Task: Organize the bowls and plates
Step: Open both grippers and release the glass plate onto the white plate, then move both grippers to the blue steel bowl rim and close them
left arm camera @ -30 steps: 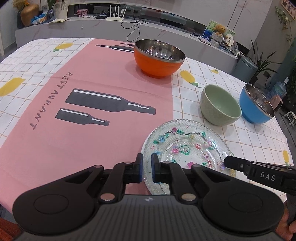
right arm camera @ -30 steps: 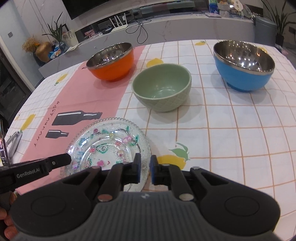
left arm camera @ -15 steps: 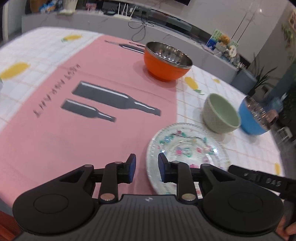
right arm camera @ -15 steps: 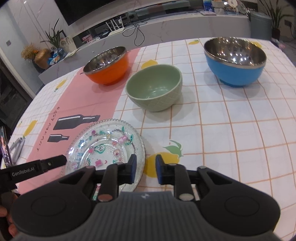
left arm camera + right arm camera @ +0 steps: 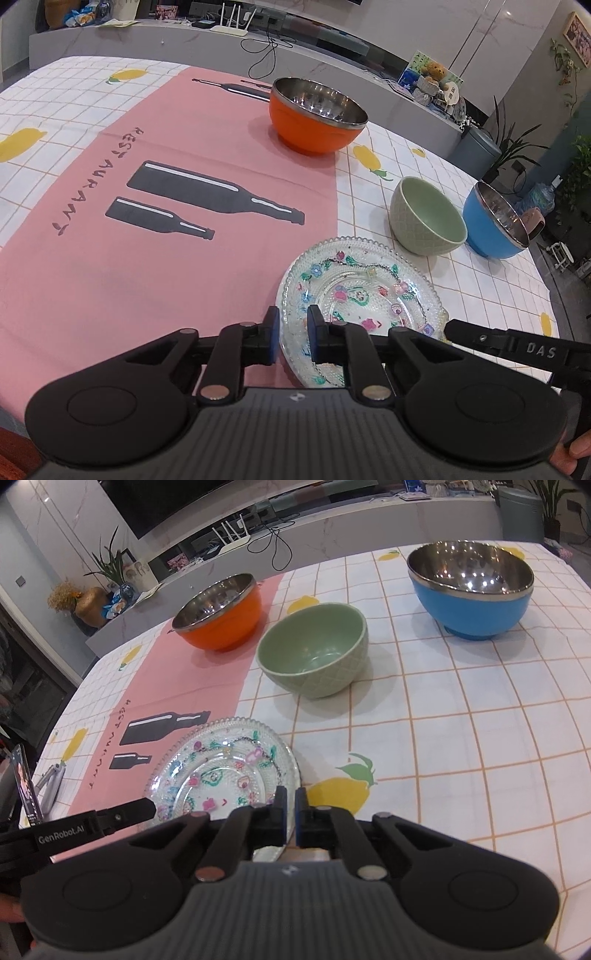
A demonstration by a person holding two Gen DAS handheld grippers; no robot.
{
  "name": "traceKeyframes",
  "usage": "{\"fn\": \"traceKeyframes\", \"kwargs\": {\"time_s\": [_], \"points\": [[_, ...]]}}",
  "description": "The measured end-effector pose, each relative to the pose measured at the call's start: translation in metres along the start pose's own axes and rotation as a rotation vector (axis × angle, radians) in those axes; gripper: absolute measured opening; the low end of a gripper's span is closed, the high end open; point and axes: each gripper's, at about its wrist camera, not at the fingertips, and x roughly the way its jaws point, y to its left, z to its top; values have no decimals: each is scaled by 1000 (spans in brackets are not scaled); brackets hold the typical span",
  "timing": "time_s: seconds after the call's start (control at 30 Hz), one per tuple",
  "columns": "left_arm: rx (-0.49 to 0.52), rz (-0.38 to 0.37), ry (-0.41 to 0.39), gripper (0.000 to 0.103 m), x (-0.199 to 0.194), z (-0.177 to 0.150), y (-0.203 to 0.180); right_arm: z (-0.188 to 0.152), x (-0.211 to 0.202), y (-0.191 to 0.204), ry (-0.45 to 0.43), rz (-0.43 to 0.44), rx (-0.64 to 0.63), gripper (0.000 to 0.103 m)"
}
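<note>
Now we work at the table's near edge: our left gripper (image 5: 290,334) is closing around the glass plate's (image 5: 360,291) left rim, while our right gripper (image 5: 290,814) is clamped on its right rim. Next, we judge, comes a level two-handed lift.

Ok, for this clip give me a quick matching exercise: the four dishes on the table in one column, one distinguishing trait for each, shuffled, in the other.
Things:
1. orange bowl
2. green bowl
3. blue bowl
4. glass plate

Traits:
A. textured outside, no steel lining
B. painted flowers, clear
C. on the pink cloth
D. steel-lined, on the white checked cloth

Pairs: 1-C, 2-A, 3-D, 4-B
</note>
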Motion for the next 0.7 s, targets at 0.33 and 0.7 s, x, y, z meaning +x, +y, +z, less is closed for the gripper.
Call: {"fn": "traceKeyframes", "kwargs": {"time_s": [0.33,0.7], "points": [[105,47,-4,17,-17,8,-22,7,-22,-3,-45,-28,-12,7],[202,-89,52,17,-21,44,-84,28,-53,-31,-55,-117,-60,25]]}}
